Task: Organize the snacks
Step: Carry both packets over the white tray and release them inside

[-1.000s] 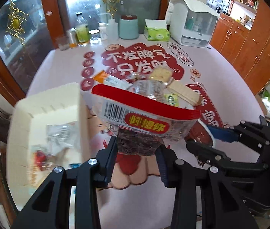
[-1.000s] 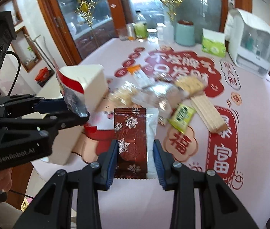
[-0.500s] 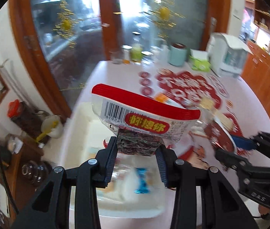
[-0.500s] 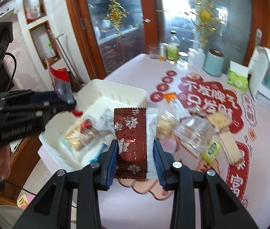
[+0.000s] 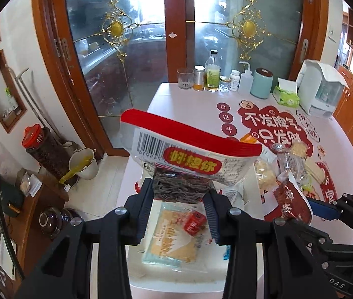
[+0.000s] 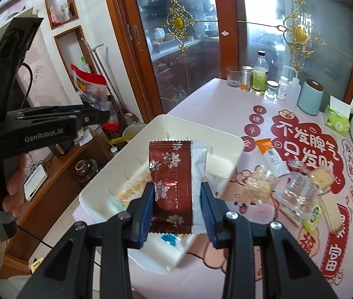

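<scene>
Grippers both grip snacks above the white tray (image 6: 226,142) at the table's left edge: your left gripper (image 5: 180,199) pinches the red-topped packet (image 5: 189,149), your right gripper (image 6: 177,199) clamps the maroon snowflake packet (image 6: 170,182).

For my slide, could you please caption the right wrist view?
Right gripper holds a maroon snowflake packet above the white bin, left gripper alongside.

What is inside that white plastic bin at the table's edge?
The white bin holds a flat yellow cracker packet, a small red wrapped sweet on it, and a blue-wrapped piece. The held packets hide the rest.
</scene>
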A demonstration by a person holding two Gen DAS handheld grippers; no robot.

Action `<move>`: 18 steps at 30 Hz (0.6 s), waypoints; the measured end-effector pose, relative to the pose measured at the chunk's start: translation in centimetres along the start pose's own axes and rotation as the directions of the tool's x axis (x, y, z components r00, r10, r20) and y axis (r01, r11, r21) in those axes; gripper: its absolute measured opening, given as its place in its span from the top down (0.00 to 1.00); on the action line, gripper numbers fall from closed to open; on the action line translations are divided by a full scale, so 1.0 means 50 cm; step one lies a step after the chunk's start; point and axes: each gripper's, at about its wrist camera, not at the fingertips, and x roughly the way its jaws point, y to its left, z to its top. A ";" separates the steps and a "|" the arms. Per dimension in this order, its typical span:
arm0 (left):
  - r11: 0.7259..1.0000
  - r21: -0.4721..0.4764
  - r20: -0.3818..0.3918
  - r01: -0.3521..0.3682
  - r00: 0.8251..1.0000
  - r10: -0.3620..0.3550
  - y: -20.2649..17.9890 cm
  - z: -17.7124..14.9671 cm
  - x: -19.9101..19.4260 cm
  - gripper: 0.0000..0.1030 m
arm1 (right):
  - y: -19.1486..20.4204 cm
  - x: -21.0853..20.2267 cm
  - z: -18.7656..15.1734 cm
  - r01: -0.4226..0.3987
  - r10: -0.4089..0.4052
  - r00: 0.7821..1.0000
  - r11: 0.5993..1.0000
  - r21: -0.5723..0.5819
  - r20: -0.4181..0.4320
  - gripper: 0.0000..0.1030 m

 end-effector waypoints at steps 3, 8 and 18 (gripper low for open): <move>1.000 0.022 -0.012 0.016 1.000 -0.016 0.002 0.007 0.019 0.63 | 0.013 0.017 0.004 0.001 -0.001 1.000 1.000 0.013 -0.004 0.65; 0.998 0.058 -0.029 0.039 0.999 -0.037 0.005 0.016 0.047 0.63 | 0.035 0.040 0.009 0.010 -0.010 1.000 1.000 0.010 -0.015 0.64; 0.994 0.098 -0.047 0.057 0.998 -0.053 -0.011 0.027 0.094 0.49 | 0.083 0.078 0.008 0.042 -0.045 0.998 0.997 -0.061 -0.052 0.63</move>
